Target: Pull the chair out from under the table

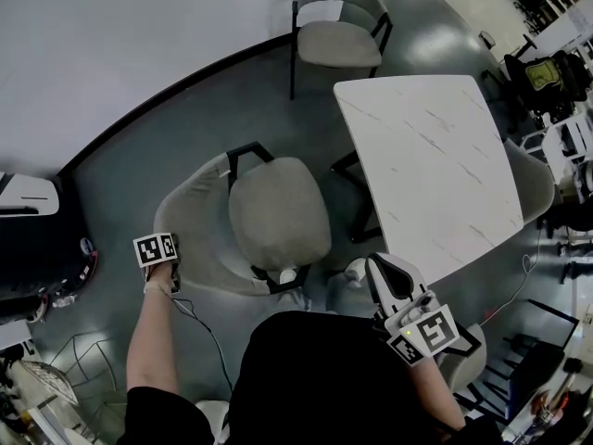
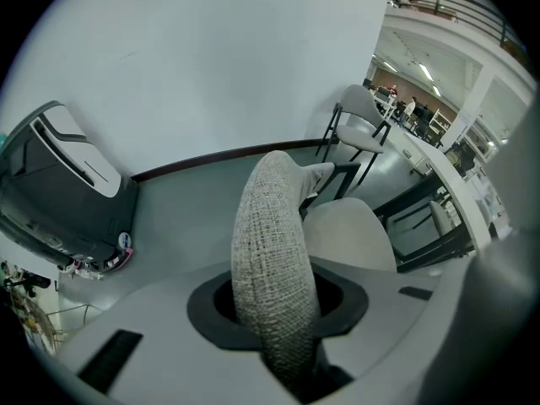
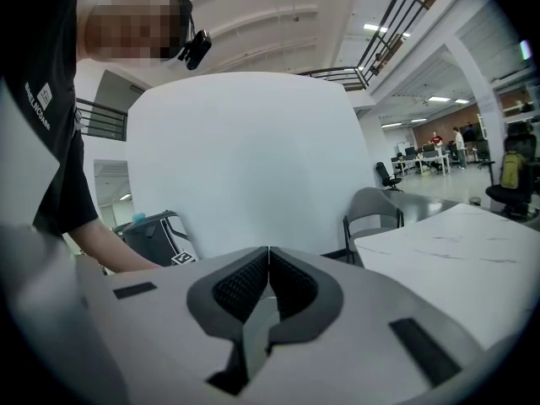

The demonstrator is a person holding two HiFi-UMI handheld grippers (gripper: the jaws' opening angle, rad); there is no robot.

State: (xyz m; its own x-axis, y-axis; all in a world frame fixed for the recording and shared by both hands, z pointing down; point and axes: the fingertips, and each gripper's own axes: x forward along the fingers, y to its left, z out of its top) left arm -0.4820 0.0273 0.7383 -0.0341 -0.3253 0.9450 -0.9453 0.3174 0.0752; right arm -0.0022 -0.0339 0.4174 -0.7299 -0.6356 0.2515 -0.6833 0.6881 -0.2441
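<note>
Now | padded chair (image 1: 278, 216) stood just beside marble bench (image 1: 435, 165), seat clear of it | L gripper (image 2: 283, 304) fingers clamped on backrest rim (image 2: 268, 218) | R gripper (image 3: 268, 283) fingers shut, empty | prob. heavy, fabric soft/grippy; rim judged best hold

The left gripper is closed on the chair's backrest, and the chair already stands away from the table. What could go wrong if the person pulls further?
1. The left gripper pinches only the soft padded rim of the backrest, so it may slip off under a hard pull.
2. The dark case stands by the wall behind the chair; a longer pull could bump it.
3. The right gripper, shut and empty, hangs near the table corner and might knock it.
</note>
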